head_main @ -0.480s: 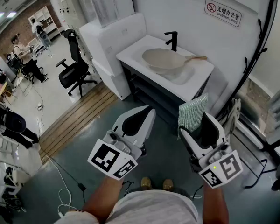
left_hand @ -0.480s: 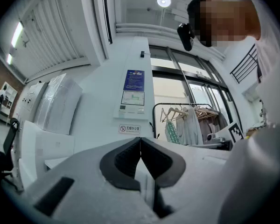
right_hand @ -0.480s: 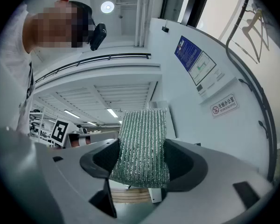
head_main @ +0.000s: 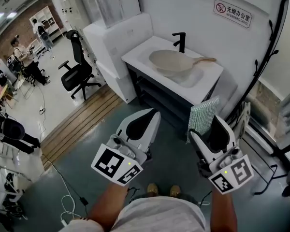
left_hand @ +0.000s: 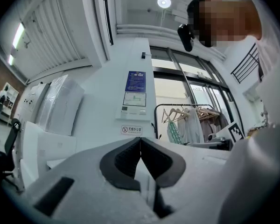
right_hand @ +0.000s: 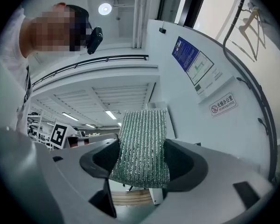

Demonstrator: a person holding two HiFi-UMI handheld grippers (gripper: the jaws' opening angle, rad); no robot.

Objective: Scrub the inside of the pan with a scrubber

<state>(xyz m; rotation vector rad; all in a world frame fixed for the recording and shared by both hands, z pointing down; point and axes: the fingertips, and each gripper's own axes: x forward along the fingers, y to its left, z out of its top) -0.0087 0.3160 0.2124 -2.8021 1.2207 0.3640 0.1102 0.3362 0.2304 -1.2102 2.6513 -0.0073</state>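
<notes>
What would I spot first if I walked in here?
Probably the sparkly green ribbed scrubber pad, sticking up from the right claw that pinches it. Next, the big beige round pan with a long handle, lying in the white sink ahead, by the black tap. The left claw is shut and empty.

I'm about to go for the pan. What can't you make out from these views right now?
- Inside of the pan, head view: too far off and too small to tell whether there is any dirt.
- Basin of the sink, head view: mostly covered by the pan.
- Lower end of the scrubber, right gripper view: hidden between the jaws.
- Both gripper views: no pan in them; they look upward at walls and ceiling.
</notes>
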